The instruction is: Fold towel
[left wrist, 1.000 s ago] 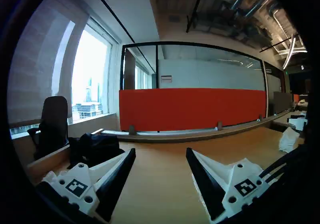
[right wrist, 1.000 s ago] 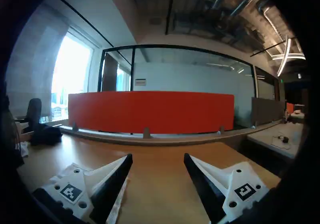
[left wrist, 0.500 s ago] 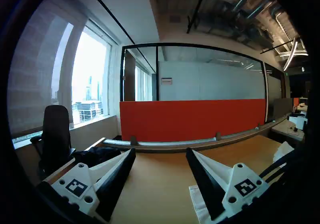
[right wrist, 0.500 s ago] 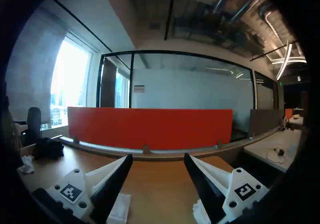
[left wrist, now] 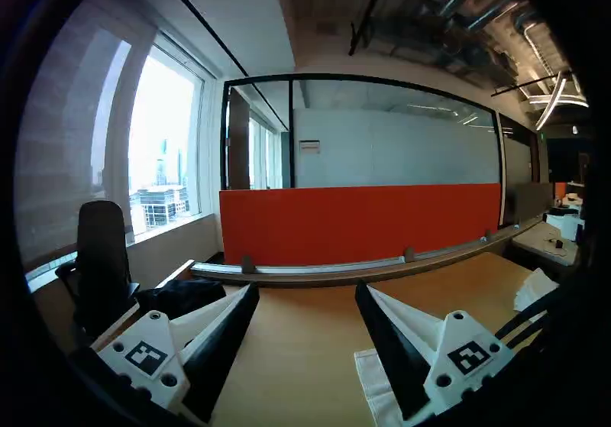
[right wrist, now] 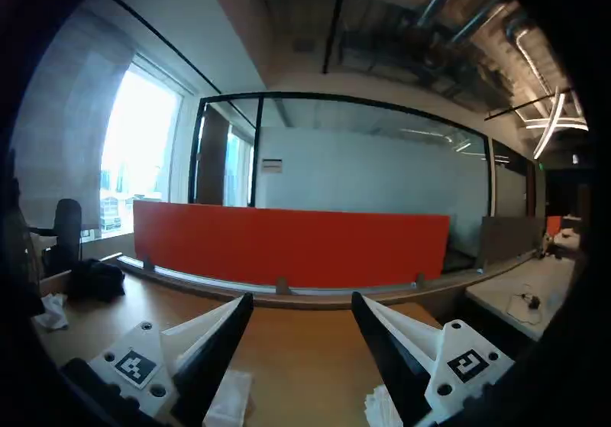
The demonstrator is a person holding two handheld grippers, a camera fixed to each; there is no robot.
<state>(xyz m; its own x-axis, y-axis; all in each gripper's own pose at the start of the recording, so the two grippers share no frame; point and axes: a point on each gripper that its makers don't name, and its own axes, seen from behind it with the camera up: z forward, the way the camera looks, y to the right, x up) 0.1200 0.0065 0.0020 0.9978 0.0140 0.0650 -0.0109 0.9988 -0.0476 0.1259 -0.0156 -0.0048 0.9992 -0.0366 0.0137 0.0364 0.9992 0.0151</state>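
Left gripper [left wrist: 305, 288] and right gripper [right wrist: 302, 297] both hang spread wide, holding nothing, over the white towel [left wrist: 369, 377]. They'd probably want to dip down level and pinch matching corners.

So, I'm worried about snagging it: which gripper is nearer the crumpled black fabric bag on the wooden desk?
Left. The left gripper has the black bag just beyond its left-hand finger; from the right gripper it sits far off leftward.
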